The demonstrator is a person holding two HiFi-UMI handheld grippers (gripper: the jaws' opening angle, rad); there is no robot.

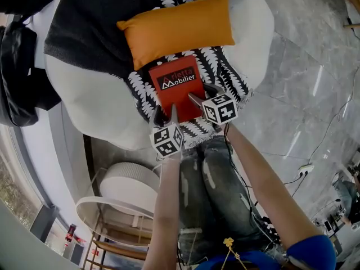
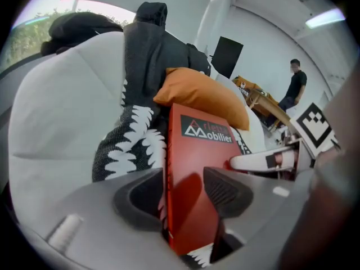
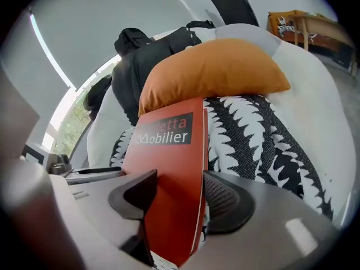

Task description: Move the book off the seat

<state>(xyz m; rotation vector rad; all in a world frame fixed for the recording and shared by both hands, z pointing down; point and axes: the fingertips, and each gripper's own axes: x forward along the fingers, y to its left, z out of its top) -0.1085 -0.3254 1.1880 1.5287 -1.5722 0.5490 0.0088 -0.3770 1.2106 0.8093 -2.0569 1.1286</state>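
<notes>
A red book [image 1: 174,86] printed "Mobilier" lies on a black-and-white patterned throw [image 1: 228,72] on the white seat [image 1: 90,103], its far end tucked under an orange cushion [image 1: 177,27]. My left gripper [image 1: 166,116] is at the book's near left corner, my right gripper [image 1: 203,94] at its near right edge. In the left gripper view the left gripper [image 2: 183,198] straddles the book [image 2: 194,167], one pad below, one above, with a gap. In the right gripper view the right gripper [image 3: 180,198] straddles the book's [image 3: 169,167] edge the same way. Both are open.
A dark garment [image 1: 90,21] drapes the seat back, and a black bag [image 1: 19,72] hangs at its left. A round white side table [image 1: 126,187] stands near my legs. Grey marble floor [image 1: 304,66] lies to the right. A person [image 2: 293,86] stands far off by a wooden table [image 2: 264,103].
</notes>
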